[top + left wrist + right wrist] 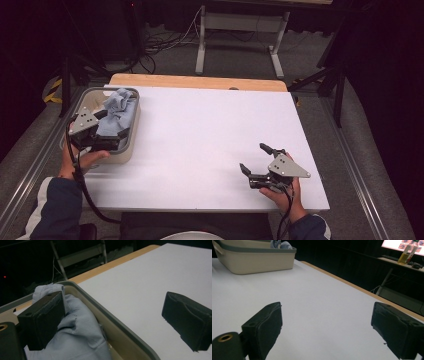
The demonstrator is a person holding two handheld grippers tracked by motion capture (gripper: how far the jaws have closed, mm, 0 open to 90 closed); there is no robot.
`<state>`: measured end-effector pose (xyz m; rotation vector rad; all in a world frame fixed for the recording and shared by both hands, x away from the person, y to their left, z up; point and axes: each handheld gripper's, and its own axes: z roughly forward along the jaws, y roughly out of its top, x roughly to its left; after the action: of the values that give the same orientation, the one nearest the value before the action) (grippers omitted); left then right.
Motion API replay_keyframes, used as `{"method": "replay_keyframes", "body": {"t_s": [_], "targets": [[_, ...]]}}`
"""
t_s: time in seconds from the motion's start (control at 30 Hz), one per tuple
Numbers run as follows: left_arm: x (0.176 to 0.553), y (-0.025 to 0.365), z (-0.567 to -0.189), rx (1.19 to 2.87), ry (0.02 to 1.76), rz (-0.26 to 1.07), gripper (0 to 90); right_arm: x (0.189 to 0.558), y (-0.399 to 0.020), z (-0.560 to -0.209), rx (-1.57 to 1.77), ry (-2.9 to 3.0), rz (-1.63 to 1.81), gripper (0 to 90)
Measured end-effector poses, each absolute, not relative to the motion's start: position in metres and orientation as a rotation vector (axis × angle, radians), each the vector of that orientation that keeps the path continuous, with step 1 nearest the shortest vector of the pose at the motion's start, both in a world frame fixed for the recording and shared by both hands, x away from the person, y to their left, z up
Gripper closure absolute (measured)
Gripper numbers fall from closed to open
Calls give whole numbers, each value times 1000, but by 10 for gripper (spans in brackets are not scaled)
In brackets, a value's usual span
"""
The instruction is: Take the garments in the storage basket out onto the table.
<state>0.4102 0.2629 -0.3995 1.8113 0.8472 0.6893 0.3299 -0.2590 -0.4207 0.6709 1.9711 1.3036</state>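
A light blue cloth (120,107) lies crumpled in a beige bin (131,145) with a grey rim, at the table's left edge. My left gripper (112,126) hovers over the bin's near right side, open. In the left gripper view one jaw rests beside the cloth (80,335) inside the bin (120,337), and the other hangs over the white table outside the rim; nothing is pinched in the left gripper (115,322). My right gripper (253,157) sits near the front right of the table, open and empty (329,322), pointing toward the bin (257,261).
The white tabletop (210,135) stretches between the two hands. A wooden strip (200,81) runs along the far edge. A desk frame (240,30) and cables stand on the floor beyond. A bottle (409,250) stands on a side desk.
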Motion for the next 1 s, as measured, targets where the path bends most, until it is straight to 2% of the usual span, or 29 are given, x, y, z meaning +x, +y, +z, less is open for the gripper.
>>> {"method": "replay_keyframes", "body": {"t_s": [0.77,1.0], "targets": [[477,273,-396,1983,1030,627,59,331,-254,-426,678,2012,1201,117],[495,277,-409,2058,1125,531,52,333,-253,-428,675,2037,1183,117]]}}
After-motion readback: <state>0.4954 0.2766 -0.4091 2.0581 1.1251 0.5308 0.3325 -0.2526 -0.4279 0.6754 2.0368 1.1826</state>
